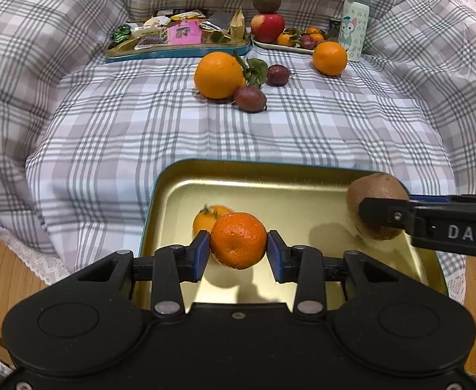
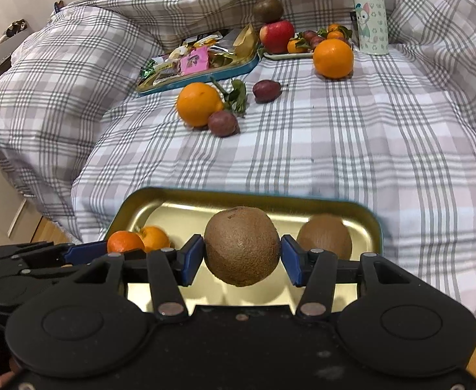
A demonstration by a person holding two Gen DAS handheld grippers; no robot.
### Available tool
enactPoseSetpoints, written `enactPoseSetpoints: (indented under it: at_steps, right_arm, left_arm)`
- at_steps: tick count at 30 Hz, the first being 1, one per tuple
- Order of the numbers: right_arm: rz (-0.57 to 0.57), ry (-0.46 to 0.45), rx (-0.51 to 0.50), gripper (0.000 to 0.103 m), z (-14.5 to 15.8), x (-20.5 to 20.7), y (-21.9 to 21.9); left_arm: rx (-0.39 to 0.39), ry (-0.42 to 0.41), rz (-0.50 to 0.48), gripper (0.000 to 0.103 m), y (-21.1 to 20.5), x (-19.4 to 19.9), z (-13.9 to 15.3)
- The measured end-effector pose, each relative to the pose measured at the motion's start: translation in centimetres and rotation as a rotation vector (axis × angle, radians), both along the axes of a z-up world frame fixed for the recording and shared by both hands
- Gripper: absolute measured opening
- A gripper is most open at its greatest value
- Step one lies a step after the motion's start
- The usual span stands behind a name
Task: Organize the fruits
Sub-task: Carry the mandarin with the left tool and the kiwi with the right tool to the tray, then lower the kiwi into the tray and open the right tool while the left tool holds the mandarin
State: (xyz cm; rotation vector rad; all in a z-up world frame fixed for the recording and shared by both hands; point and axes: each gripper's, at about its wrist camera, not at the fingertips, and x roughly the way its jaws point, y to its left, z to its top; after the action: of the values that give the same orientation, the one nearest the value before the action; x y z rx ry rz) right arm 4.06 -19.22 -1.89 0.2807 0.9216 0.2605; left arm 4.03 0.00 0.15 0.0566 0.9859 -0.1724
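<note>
Seen from the left wrist, the left gripper [image 1: 238, 251] pinches a mandarin [image 1: 238, 241] between its blue pads, above the near part of a gold tray [image 1: 173, 175] with a teal rim. A second mandarin [image 1: 205, 219] lies in the tray just behind the held one. At the right edge, the right gripper [image 1: 380, 211] reaches in with a kiwi [image 1: 377, 195]. Farther off on the checked bedspread [image 1: 302, 130] sit a large orange [image 1: 219, 74], two dark plums [image 1: 250, 98], and another orange [image 1: 330, 58]. At the far end stand a tin of sweets [image 1: 176, 52], a small plate [image 1: 286, 47] of fruit with an apple [image 1: 267, 26], and a patterned bottle [image 1: 354, 22].

Seen from the right wrist, the right gripper clamps the kiwi [image 2: 241, 245] between its pads over the middle of the tray [image 2: 376, 227]. A second kiwi [image 2: 325, 235] rests in the tray's right end, though blur makes it hard to say whether it touches the wall. To the left, the left gripper [image 2: 125, 248] shows with its mandarin [image 2: 124, 242] beside the mandarin already placed [image 2: 155, 237].

The sorting appears partly done: one mandarin and one kiwi are down, and two more fruits are held over the tray, not yet set down. The oranges, the plums and the fruit at the far end remain outside it.
</note>
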Motion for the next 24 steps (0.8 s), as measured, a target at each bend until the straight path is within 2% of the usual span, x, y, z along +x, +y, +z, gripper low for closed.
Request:
enactPoseSetpoints:
  at_steps: [15,24]
  right_arm:
    - [0.070,-0.019,-0.024,0.054,0.0,-5.6,1.1]
    - [0.104,0.038,-0.025,0.054,-1.7,-6.4,2.0]
  left_arm:
    - [0.037,-0.002,0.091,0.047,1.7,-2.8,-0.6]
    - [0.031,0.050,0.106,0.047,1.9,-2.7,-1.6]
